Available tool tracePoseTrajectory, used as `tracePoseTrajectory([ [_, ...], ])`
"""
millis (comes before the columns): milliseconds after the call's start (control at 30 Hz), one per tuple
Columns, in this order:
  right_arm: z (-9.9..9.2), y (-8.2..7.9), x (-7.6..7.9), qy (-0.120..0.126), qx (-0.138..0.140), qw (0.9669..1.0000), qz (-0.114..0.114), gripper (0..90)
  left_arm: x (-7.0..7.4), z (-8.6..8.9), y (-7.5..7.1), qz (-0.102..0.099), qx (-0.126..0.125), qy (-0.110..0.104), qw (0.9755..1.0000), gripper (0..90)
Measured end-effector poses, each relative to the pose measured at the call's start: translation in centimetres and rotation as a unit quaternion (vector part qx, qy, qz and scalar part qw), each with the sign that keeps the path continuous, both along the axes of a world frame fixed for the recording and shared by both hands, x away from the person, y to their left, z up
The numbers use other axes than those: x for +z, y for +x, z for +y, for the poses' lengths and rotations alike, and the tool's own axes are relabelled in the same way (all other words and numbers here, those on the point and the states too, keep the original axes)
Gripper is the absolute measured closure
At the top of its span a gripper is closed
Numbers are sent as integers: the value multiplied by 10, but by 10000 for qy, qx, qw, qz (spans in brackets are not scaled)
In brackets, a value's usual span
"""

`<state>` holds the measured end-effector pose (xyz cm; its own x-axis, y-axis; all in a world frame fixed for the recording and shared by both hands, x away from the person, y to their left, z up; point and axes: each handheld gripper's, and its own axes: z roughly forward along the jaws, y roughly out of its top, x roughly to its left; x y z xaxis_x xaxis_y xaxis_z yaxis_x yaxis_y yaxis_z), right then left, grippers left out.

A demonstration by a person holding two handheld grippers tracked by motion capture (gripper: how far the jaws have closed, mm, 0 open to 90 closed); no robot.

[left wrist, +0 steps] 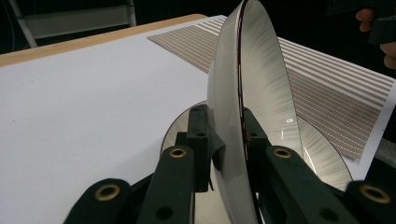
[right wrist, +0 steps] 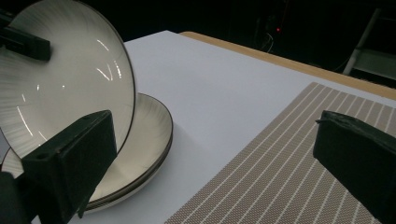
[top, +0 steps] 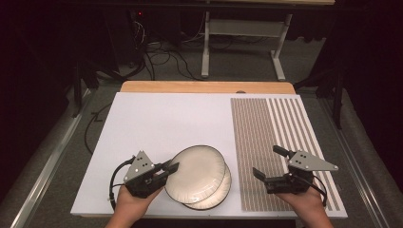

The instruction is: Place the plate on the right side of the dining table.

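Holding the top plate (top: 196,171) by its left rim, your left claw (top: 167,170) is clamped tight on it. The plate is tipped up, its right side high, leaning over the bottom plate (top: 219,194) that lies flat on the worktop (top: 157,123). Your right claw (top: 272,164) has its jaws wide apart with nothing between them. It hangs over the striped mat (top: 266,142), to the right of the plates and a little apart from them. The lifted plate's free edge points toward that right claw, so it is the nearer one to help. The mat is bare, with lots of room. The plates sit close to the near edge of the worktop, so mind that side.
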<state>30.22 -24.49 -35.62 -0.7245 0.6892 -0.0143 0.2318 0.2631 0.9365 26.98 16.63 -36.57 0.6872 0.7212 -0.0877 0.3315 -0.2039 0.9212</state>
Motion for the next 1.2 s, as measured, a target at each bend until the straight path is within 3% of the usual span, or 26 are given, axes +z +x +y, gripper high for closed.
tracePoseTrajectory([
  [333,29,-2,-7,-143,275,9995,98,36,0,0,0,-8,-6,9,10000,797],
  [567,50,-3,-16,-209,509,9982,239,113,0,1,1,13,-11,9,10000,796],
  [900,80,1,-36,-327,768,9948,584,178,-1,1,2,22,5,67,10000,796],
  [933,85,2,-40,-319,788,9939,704,184,-1,0,2,19,8,76,10000,795],
  [1200,101,2,-50,-414,899,9916,827,208,-1,0,2,15,2,83,10000,795],
])
